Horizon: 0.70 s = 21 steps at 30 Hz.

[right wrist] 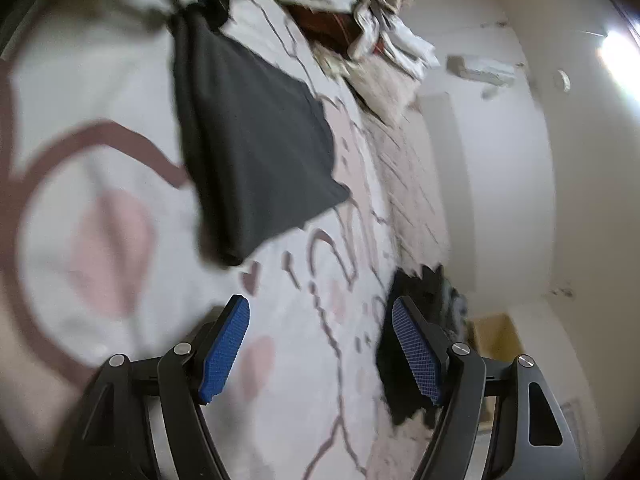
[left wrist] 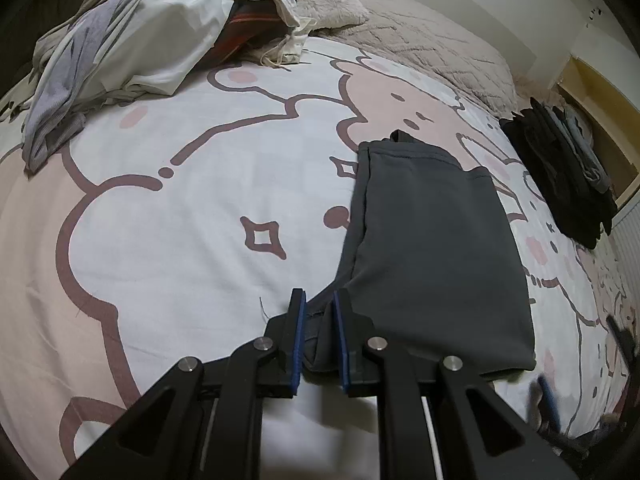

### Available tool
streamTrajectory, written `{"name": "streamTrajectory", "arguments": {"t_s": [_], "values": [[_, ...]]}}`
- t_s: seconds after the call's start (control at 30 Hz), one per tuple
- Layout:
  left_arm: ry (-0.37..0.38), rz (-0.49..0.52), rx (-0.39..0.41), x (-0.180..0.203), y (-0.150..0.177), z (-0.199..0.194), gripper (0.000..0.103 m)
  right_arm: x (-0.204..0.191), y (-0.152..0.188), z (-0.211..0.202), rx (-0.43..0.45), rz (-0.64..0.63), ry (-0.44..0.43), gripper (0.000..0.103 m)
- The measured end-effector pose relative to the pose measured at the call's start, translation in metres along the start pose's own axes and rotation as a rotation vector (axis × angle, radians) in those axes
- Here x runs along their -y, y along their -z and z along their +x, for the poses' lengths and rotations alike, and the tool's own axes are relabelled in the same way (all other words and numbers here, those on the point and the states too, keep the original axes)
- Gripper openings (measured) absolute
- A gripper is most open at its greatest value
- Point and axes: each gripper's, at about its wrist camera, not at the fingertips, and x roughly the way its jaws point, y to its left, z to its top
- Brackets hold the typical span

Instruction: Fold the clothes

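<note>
A folded dark grey garment (left wrist: pixel 432 248) lies flat on the cartoon-print bedspread (left wrist: pixel 192 208). My left gripper (left wrist: pixel 320 300) is at its near left corner, with the blue pads close together and a fold of the grey cloth between them. The same garment shows in the right wrist view (right wrist: pixel 256 148), blurred. My right gripper (right wrist: pixel 320 312) is wide open and empty above the bedspread (right wrist: pixel 120 220), near the garment's right side. It also shows blurred at the right edge of the left wrist view (left wrist: pixel 544 396).
A heap of unfolded clothes (left wrist: pixel 132 40) lies at the far left of the bed. A stack of folded dark clothes (left wrist: pixel 560 172) sits at the bed's right edge, also in the right wrist view (right wrist: pixel 420 312). A beige quilt (left wrist: pixel 420 44) and the wall lie beyond.
</note>
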Motion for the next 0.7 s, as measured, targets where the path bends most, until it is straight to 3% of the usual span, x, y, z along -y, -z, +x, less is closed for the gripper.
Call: {"name": "streamTrajectory", "arguments": {"t_s": [0.17,0.3,0.6,0.7], "values": [[0.009,-0.015,-0.002,-0.001,-0.001,0.000,0.014,-0.025,-0.005,-0.005,0.042,-0.143,-0.014,0.074],[0.019,-0.029,-0.006,-0.004,-0.001,0.000,0.014,-0.025,-0.014,0.011,-0.003,-0.120,-0.035,0.074],[0.036,-0.058,-0.011,-0.007,-0.002,0.001,0.014,-0.034,-0.032,0.032,0.071,-0.166,0.045,0.074],[0.040,-0.057,-0.011,-0.007,-0.002,0.002,0.014,-0.038,-0.036,0.034,0.107,-0.184,0.069,0.066]]}}
